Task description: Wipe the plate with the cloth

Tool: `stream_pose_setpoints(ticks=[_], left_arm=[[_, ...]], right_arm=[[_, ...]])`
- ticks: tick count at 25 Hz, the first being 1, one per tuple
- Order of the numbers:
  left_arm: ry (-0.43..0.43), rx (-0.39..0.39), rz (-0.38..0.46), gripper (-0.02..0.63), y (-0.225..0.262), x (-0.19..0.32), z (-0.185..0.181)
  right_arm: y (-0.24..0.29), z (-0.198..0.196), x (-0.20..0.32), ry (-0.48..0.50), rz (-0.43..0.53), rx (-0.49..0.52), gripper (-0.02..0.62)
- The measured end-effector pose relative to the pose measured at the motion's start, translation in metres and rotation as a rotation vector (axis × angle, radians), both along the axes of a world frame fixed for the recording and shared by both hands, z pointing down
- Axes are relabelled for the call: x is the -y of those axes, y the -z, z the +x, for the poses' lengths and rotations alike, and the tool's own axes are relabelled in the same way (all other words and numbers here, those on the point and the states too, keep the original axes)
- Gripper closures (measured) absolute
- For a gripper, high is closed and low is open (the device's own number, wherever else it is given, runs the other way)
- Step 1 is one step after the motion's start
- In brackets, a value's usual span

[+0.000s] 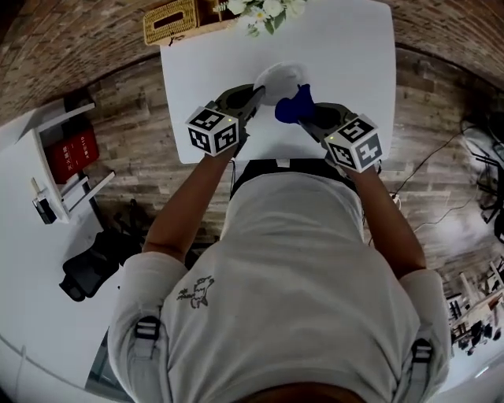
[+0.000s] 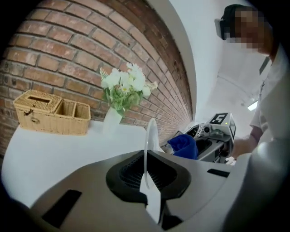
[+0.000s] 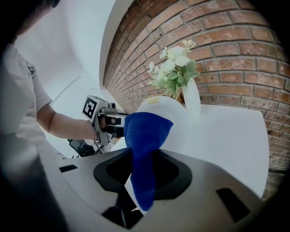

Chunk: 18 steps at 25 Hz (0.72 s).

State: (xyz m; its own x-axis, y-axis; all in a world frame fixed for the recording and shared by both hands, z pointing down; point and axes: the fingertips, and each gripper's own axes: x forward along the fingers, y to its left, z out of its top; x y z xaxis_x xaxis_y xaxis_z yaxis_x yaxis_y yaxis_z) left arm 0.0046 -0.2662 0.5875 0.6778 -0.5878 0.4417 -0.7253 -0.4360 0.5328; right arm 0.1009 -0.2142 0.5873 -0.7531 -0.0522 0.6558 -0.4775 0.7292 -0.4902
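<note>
My left gripper (image 1: 256,96) is shut on the rim of a white plate (image 1: 279,81), which it holds on edge above the white table (image 1: 346,55). In the left gripper view the plate (image 2: 150,140) stands as a thin vertical sliver between the jaws. My right gripper (image 1: 309,116) is shut on a blue cloth (image 1: 295,104), bunched just right of the plate. From the right gripper view the cloth (image 3: 144,145) hangs out of the jaws in front of the plate's face (image 3: 174,120). Whether cloth and plate touch I cannot tell.
A wicker basket (image 1: 169,20) and a white vase of flowers (image 1: 264,9) stand at the table's far edge. The floor is wood planks. A white shelf unit (image 1: 59,169) is at the left, and cables (image 1: 472,157) lie at the right.
</note>
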Motion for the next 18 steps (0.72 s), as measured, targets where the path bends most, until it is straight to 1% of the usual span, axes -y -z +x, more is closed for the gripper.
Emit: stream_pose_setpoints(ticks=[2,6,12,18], left_arm=[[0.013,-0.02,-0.045,0.589,-0.016,-0.002,0.009],[0.066,-0.063,-0.131,0.589,-0.049,-0.009,0.026],[0.164,-0.134,-0.258,0.589,-0.093,-0.023,0.035],[0.219,-0.184,-0.334,0.589,-0.125,-0.029,0.04]], right_arm=[[-0.011,0.003,0.0,-0.007,-0.022,0.006,0.477],[-0.041,0.017,0.007,-0.027,-0.098,0.013,0.477],[-0.073,0.031,0.019,-0.043,-0.128,-0.002,0.477],[-0.099,0.041,0.025,-0.067,-0.16,0.004,0.477]])
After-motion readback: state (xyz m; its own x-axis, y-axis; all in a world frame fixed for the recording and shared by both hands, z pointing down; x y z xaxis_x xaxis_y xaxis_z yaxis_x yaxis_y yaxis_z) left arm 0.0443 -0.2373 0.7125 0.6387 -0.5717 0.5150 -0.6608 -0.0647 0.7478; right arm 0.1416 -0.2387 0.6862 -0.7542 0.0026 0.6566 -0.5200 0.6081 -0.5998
